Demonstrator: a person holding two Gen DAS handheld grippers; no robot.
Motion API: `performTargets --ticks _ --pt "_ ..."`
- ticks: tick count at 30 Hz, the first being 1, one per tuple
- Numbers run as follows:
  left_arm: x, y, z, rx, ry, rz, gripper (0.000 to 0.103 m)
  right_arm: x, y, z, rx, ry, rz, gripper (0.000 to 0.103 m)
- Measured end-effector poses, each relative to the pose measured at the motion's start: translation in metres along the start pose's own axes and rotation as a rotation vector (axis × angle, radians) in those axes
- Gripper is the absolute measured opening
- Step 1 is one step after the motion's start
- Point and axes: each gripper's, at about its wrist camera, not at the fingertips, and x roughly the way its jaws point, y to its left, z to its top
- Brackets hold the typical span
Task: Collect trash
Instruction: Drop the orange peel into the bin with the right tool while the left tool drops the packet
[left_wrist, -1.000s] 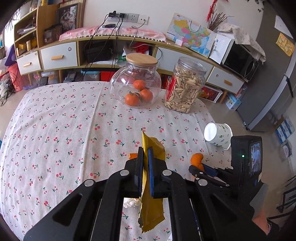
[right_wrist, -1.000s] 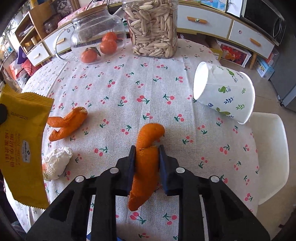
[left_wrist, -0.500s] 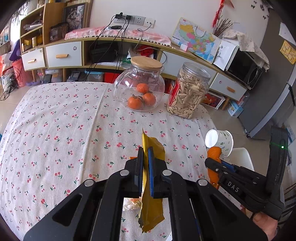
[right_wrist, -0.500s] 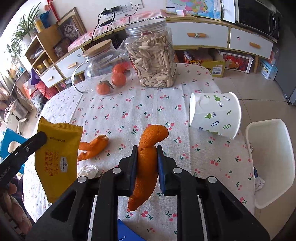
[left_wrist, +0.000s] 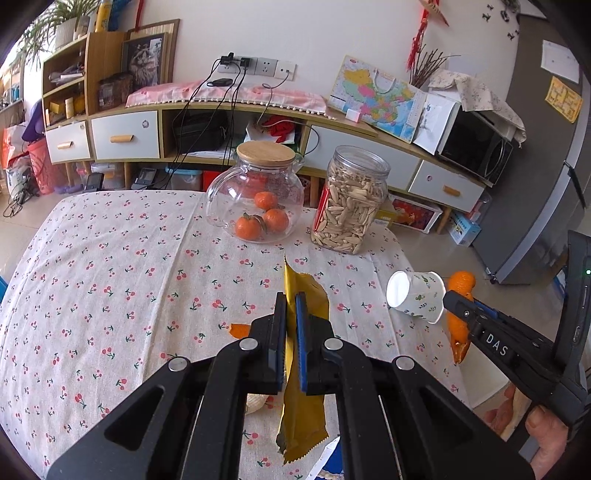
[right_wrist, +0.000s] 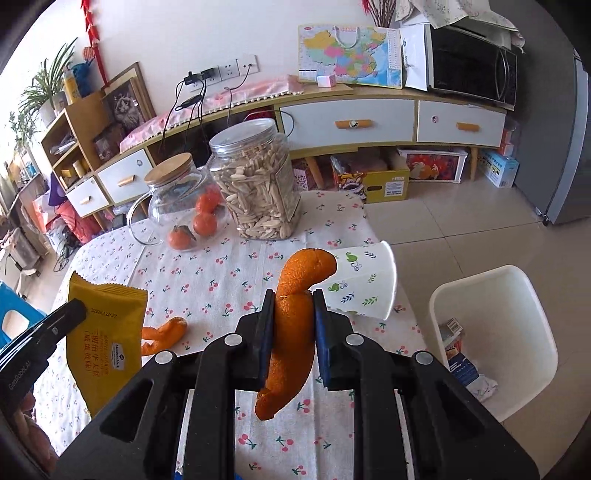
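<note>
**Trash pieces clamped in both of your grippers above the table**

Your left gripper (left_wrist: 290, 295) is clenched on a flat yellow foil snack wrapper (left_wrist: 303, 413), gripped edge-on so it stands upright between the fingers and hangs below them, above the cherry-print tablecloth (left_wrist: 110, 277). From the right wrist view the wrapper's face shows a printed code near the top, Chinese characters down the middle and a small white label I cannot read. That gripper's side reads "GeoRobot.AI".

Your right gripper (right_wrist: 293, 306) is grasping a curled strip of orange peel (right_wrist: 291, 332), held upright off the table, its hooked top in front of a tipped white paper cup with leaf prints (right_wrist: 365, 291) lying near the table edge. "DAS" is printed on this gripper's side in the left wrist view. Your right hand (left_wrist: 532, 428) holds the handle low at right.

A second orange peel piece (right_wrist: 164, 332) lies on the cloth beside the wrapper. A white plastic bin (right_wrist: 532, 332) stands on the floor just beside the table, with boxes and paper inside.
</note>
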Motion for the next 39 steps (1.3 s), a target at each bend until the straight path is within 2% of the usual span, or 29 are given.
performTargets --ticks 7,16,20,22,24,25,26,29,32,34,39 --pt "-0.003 -0.029 -0.004 0.005 -0.011 -0.050 0.005 -0.016 -0.036 0.004 0.005 -0.076 -0.125 0.019" --pt "0.007 -0.075 -0.011 0.049 0.017 -0.099 0.005 -0.023 -0.104 0.003 0.038 -0.096 -0.285 0.020" --pt "0.012 -0.099 -0.011 0.077 0.028 -0.120 0.005 -0.018 -0.140 0.001 0.079 -0.057 -0.339 0.021" --pt "0.015 -0.113 -0.011 0.096 0.034 -0.131 0.005 -0.016 -0.156 0.001 0.102 -0.034 -0.357 0.025" --pt "0.019 -0.127 -0.011 0.114 0.042 -0.145 0.005 -0.019 -0.170 0.001 0.130 -0.029 -0.375 0.039" --pt "0.021 -0.135 -0.012 0.122 0.046 -0.152 0.005 -0.022 -0.176 0.001 0.148 -0.026 -0.390 0.056" --pt "0.024 -0.142 -0.012 0.130 0.052 -0.161 0.005 -0.025 -0.182 0.001 0.167 -0.028 -0.404 0.066" --pt "0.030 -0.166 -0.013 0.150 0.068 -0.189 0.005 -0.037 -0.197 0.002 0.220 -0.050 -0.423 0.071" --pt "0.035 -0.189 -0.016 0.174 0.081 -0.214 0.005 -0.053 -0.210 0.003 0.274 -0.093 -0.457 0.087" --pt "0.038 -0.202 -0.017 0.188 0.091 -0.230 0.005 -0.062 -0.219 0.005 0.305 -0.119 -0.481 0.092" --pt "0.047 -0.235 -0.019 0.206 0.119 -0.271 0.005 -0.083 -0.237 0.008 0.370 -0.172 -0.515 0.096"
